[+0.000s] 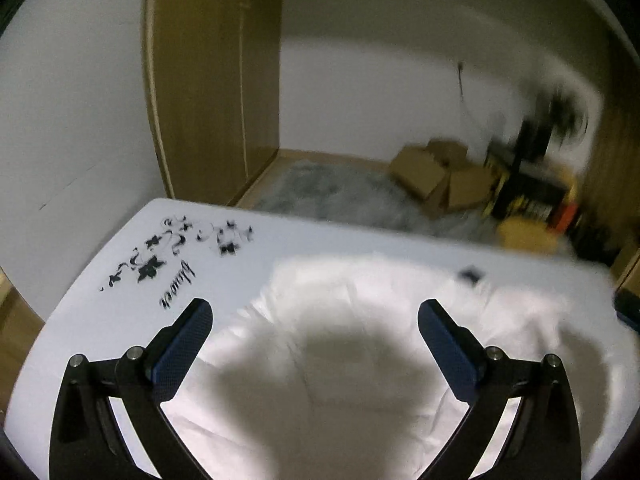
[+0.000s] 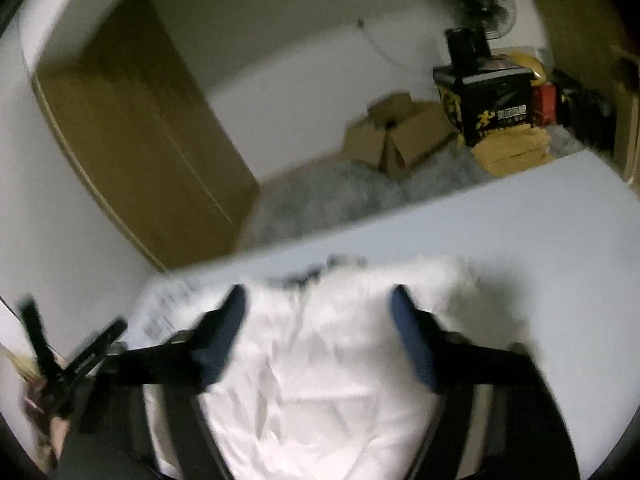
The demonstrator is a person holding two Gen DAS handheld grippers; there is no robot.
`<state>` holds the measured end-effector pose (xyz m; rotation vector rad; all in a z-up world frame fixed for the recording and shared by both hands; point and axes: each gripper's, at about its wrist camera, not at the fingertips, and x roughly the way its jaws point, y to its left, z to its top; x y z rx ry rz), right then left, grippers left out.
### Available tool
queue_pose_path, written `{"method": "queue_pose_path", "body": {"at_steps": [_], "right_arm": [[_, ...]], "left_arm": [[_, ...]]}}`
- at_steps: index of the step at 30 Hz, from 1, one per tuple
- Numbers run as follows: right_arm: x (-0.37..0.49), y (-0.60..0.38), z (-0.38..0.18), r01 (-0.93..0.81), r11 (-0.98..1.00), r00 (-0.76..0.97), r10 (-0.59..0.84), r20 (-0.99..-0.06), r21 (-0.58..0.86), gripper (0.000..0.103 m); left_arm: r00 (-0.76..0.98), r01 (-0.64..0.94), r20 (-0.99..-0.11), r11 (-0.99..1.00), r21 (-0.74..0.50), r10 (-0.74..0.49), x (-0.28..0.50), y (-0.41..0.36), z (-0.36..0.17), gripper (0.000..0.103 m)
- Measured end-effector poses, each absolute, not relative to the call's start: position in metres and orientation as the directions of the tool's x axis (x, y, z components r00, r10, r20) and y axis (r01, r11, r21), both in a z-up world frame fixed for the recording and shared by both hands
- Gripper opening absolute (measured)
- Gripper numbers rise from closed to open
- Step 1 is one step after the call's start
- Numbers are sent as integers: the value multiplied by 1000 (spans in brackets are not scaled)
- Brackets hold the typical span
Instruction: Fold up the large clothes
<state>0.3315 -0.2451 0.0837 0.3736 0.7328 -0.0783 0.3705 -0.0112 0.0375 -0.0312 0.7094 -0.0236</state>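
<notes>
left gripper (image 1: pixel 316 312): jaws spread wide, nothing between the pads, above the cloth and not touching it
right gripper (image 2: pixel 318 300): blurred; jaws apart with a clear gap, nothing gripped, cloth lies below them
white garment (image 1: pixel 360 312): crumpled heap on the table, directly under both grippers; small dark tag (image 1: pixel 472 274) at its far edge
other gripper in right view (image 2: pixel 76 364): left tool shows at lower left, prongs apart, beside the garment
table (image 1: pixel 320 240): white top; black flower print with script (image 1: pixel 176 256) at far left corner, clear of the garment
table room: bare surface left of the heap and along the far edge; bare stretch right of the heap in right view
table far edge (image 2: pixel 400 216): drops off to the floor just past the garment
floor beyond: grey shaggy rug (image 1: pixel 340 192)
cardboard boxes (image 2: pixel 396 140): open, on the rug, well apart from the table
black and yellow box (image 2: pixel 488 100): behind the cardboard, a fan (image 2: pixel 480 4) on top
wooden door (image 1: pixel 216 80): far left, against the white wall
</notes>
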Motion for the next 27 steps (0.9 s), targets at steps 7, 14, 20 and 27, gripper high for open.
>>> {"method": "queue_pose_path", "body": {"at_steps": [7, 14, 20, 27], "right_arm": [[378, -199, -2, 192, 974, 630, -31, -776, 117, 27], [406, -216, -63, 178, 974, 531, 22, -847, 137, 31], [406, -210, -79, 159, 980, 562, 8, -827, 118, 31], [409, -204, -84, 151, 984, 554, -8, -833, 91, 32]], "left_arm": [[723, 3, -687, 993, 116, 78, 403, -40, -29, 103], [676, -2, -734, 997, 83, 63, 429, -31, -78, 103], [699, -17, -712, 997, 80, 69, 431, -32, -89, 103], [633, 31, -774, 999, 36, 8, 442, -24, -86, 103]]}}
